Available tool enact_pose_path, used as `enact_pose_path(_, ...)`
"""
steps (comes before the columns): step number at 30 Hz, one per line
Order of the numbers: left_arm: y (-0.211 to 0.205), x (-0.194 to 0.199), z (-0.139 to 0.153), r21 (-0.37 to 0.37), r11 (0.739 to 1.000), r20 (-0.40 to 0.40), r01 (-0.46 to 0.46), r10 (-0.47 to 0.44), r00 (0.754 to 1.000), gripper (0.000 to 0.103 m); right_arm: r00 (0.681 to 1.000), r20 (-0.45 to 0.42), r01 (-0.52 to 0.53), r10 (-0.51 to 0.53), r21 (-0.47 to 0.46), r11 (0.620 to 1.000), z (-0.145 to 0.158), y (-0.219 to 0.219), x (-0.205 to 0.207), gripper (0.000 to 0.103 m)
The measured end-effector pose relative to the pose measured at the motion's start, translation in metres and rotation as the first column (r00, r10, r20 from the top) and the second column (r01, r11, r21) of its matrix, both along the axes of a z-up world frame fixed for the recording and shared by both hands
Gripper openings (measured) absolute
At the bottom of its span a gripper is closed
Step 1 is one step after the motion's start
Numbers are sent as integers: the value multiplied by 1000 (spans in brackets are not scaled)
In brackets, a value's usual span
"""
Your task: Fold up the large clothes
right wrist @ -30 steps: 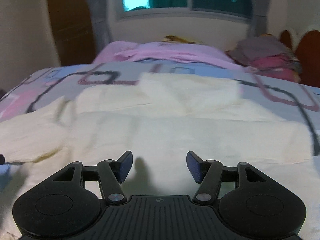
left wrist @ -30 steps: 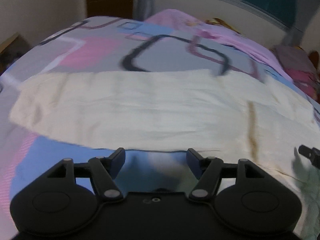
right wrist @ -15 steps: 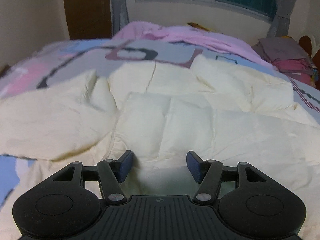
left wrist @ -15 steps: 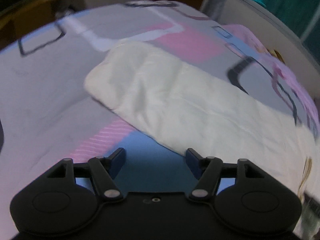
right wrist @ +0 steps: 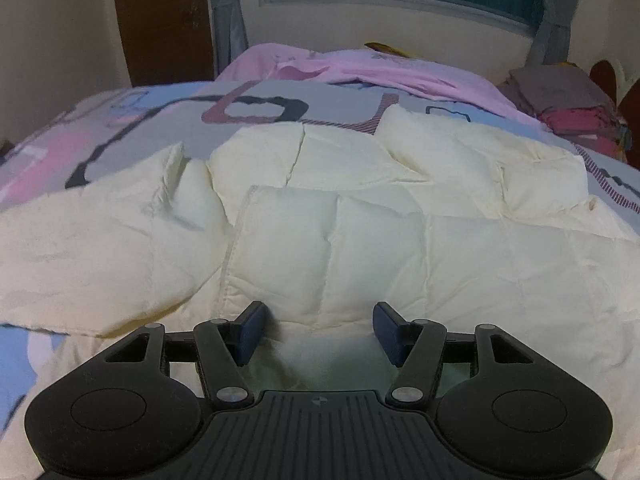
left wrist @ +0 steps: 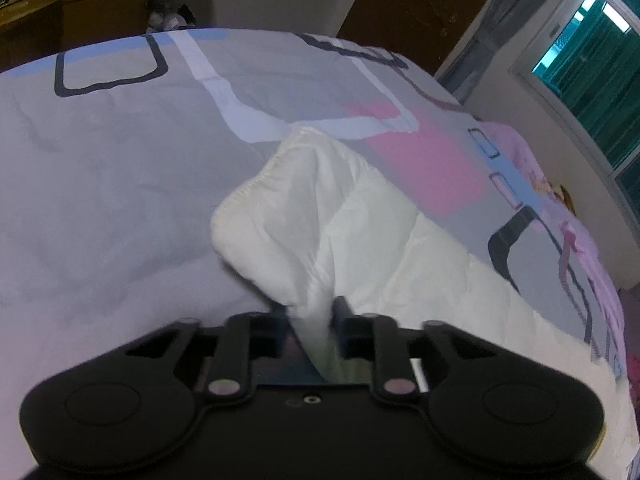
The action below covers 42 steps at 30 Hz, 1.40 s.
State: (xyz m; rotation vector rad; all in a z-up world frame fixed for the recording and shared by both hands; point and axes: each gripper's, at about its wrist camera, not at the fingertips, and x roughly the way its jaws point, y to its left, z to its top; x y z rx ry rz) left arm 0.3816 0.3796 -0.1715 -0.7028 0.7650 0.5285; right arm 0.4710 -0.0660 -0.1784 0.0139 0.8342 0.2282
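A large cream quilted garment (right wrist: 360,240) lies spread over the bed, puffy and partly folded on itself. In the left wrist view one long end of it, like a sleeve (left wrist: 320,208), runs away up the bed. My left gripper (left wrist: 312,312) is shut on the near edge of that end, with cloth bunched between the fingers. My right gripper (right wrist: 318,332) is open just above the garment's near quilted panel, fingers either side of a stitched section, holding nothing.
The bed has a grey, pink and blue patterned cover (left wrist: 120,152). A pink blanket (right wrist: 360,68) and a pile of folded clothes (right wrist: 572,104) lie at the far side under the window. A wooden desk (left wrist: 100,12) and brown door (right wrist: 160,20) stand beyond the bed.
My left gripper swung left along the garment to its end and shut on the edge. My right gripper moved forward over the garment and stayed open.
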Motion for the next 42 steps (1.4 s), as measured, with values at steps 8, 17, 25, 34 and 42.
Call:
enact_pose_path(8,-17,0,27,76,996,70,48,-53,996,5,1000,6,21,-21,22,1000,10,-8,-7,60)
enact_pose_path(17,-115,14,97,273,915,187,298,-354,916,5,997,43,53,-56,71,996,31,-37,-24,60)
enact_pose_path(25,-257,32,108,335,735,189,589,-665,722,5,990,67,117,-122,76,990,46,-92,-50,60)
enact_pose_path(34,-394,41,37,292,527,12,799,-837,548,6,977,50,202,-207,90,975,47,-160,-79,60)
enact_pose_path(42,-393,38,29,307,496,-78,812,-837,541,62,986,19,161,-168,200,966,53,-169,-77,60)
